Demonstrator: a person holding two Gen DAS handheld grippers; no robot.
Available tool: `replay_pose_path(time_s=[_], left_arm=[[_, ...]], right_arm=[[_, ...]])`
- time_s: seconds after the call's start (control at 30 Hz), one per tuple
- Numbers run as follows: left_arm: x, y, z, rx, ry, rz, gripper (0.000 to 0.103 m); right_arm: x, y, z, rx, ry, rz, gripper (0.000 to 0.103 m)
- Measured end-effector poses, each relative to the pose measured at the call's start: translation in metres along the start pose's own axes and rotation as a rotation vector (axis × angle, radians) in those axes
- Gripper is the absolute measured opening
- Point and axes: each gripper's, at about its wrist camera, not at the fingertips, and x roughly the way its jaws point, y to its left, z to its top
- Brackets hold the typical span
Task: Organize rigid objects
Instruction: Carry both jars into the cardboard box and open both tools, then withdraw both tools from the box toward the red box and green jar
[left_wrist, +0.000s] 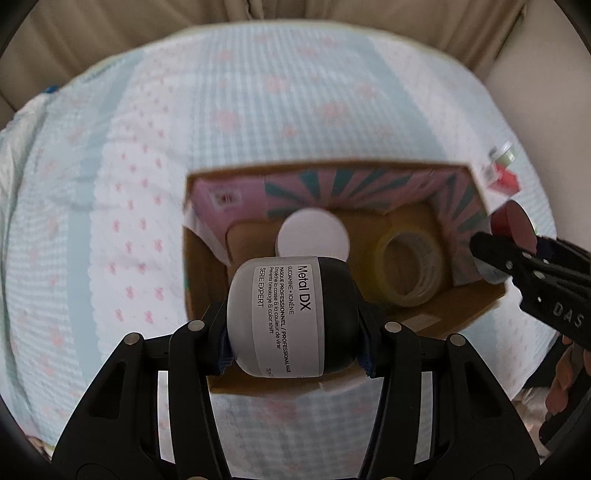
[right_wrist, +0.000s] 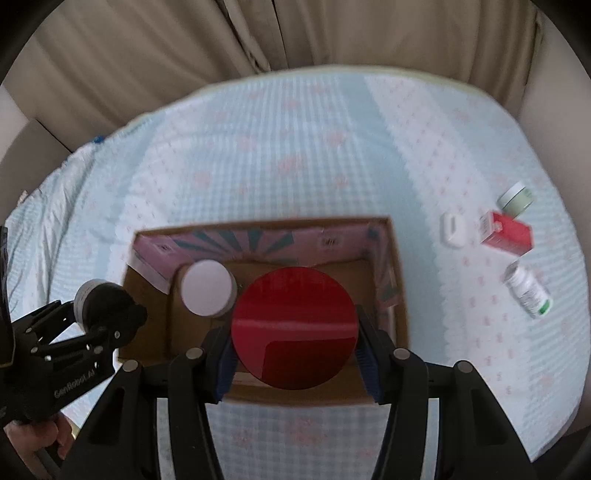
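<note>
The left gripper (left_wrist: 293, 321) squeezes a grey-and-black jar (left_wrist: 291, 317) by its two ends, over the cardboard box (left_wrist: 476, 317). The right gripper (right_wrist: 295, 334) squeezes a red round tin (right_wrist: 294, 326) by its edge, also over the box, at about 3 o'clock from the jar. Both things look hard, smooth and probably slippery, so holding them by their sides seems best.

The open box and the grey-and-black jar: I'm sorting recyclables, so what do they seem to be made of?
The open brown box: corrugated cardboard, matte, judging by its raw brown edges and printed pink inner walls. The grey-and-black labelled jar in the left tongs: probably smooth plastic, with a soft sheen and rounded moulded shoulders; glass can't be excluded.
</note>
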Motion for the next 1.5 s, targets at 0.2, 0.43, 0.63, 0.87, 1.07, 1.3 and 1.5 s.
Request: replay_pose_path(time_s=[0.2, 0.43, 0.63, 0.87, 1.07, 1.3, 1.5], left_arm=[[0.044, 0.005, -0.009, -0.002, 0.067, 0.019, 0.047], [0.064, -0.002, -0.014, 0.033, 0.127, 0.043, 0.047], [0.055, -0.010, -0.011, 0.061, 0.095, 0.003, 0.103], [0.045, -0.013, -0.015, 0.089, 0.075, 0.011, 0.103], [0.027, -0.007, -0.019, 0.053, 0.042, 0.021, 0.103], [-0.012, -0.001, -0.027, 0.029, -0.026, 0.033, 0.103], [-0.057, -0.006, -0.040, 0.000, -0.105, 0.041, 0.103]], right_arm=[[0.063, -0.001, -0.004, -0.011, 0.093, 0.008, 0.051], [0.092, 0.003, -0.006, -0.025, 0.147, 0.014, 0.051], [0.093, -0.002, -0.004, 0.018, 0.156, 0.067, 0.072], [0.073, -0.016, 0.001, 0.048, 0.063, 0.051, 0.103], [0.059, -0.019, -0.008, 0.040, 0.053, 0.032, 0.103], [0.028, -0.010, -0.014, 0.016, 0.012, 0.035, 0.103], [-0.016, -0.002, -0.013, -0.006, -0.038, 0.041, 0.103]])
